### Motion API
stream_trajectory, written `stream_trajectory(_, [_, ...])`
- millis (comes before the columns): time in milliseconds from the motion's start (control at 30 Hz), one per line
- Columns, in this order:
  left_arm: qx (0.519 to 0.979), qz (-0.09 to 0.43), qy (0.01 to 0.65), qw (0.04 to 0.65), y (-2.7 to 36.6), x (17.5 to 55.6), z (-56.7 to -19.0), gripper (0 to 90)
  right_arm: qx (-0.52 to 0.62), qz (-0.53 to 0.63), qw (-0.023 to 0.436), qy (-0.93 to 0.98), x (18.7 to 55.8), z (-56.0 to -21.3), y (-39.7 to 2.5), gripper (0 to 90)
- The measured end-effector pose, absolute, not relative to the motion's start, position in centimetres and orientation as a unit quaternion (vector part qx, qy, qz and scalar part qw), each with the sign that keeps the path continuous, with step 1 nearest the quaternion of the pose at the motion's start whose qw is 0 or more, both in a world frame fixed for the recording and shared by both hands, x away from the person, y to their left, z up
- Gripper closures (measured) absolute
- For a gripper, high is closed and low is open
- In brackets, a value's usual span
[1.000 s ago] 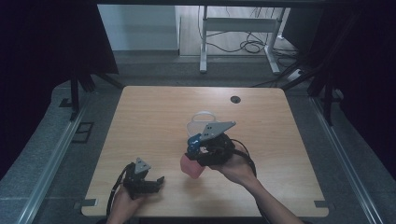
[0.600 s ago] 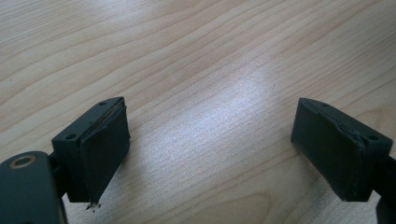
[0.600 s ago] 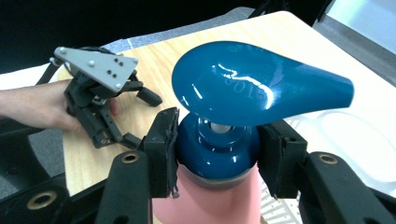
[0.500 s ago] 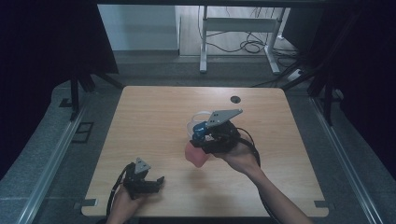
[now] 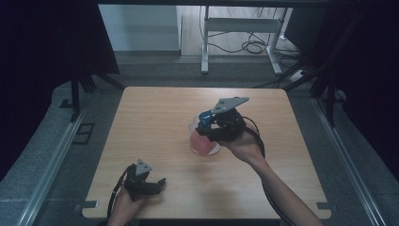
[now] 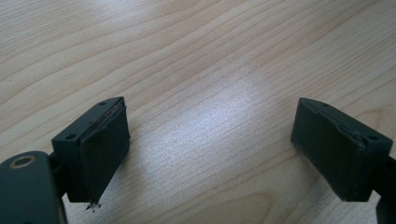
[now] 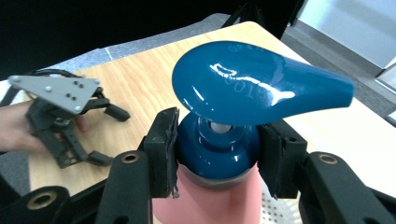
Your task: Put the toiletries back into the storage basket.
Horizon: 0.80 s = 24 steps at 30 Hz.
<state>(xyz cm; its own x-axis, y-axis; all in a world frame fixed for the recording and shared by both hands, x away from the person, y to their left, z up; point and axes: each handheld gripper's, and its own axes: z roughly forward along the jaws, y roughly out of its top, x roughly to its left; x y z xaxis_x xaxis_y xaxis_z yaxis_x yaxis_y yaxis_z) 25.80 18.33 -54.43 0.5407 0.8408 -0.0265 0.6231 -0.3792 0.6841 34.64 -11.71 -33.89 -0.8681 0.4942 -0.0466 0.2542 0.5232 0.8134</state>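
The right tongs [image 7: 218,156] are clamped on the blue collar of a pump bottle [image 7: 219,140], one black pad pressed to each side of the neck just under the pump head. In the right gripper view the blue pump head [image 7: 252,84] sits above the jaws with its spout running out toward 3 o'clock, while the pink body of the bottle drops away toward 6 o'clock between the jaws; a white perforated container [image 7: 280,207] shows just beside the body at the lower right. In the high view the right tongs [image 5: 207,128] grip the bottle [image 5: 200,141] near the middle of the counter [image 5: 155,113], a little toward 3 o'clock of centre, with the pink body at the 7 o'clock side of the gripper and over the pale container [image 5: 214,149]. Whether the bottle rests in that container or hangs just above it cannot be told. Its long axis looks close to upright, leaning slightly.

The left tongs [image 6: 210,144] stand wide apart with nothing between the pads, just bare wood grain below. In the high view the left tongs [image 5: 157,184] lie low at the counter's 7 o'clock edge, jaws pointing toward 3 o'clock, well apart from the bottle.
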Motion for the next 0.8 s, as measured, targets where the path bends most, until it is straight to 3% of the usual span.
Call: stream_trajectory(800, [0.813, 0.166, 0.450, 0.330, 18.3, 25.8, -54.4, 11.3, 0.259, 0.427, 0.176, 0.848, 38.6, -34.1, -12.3, 52.6])
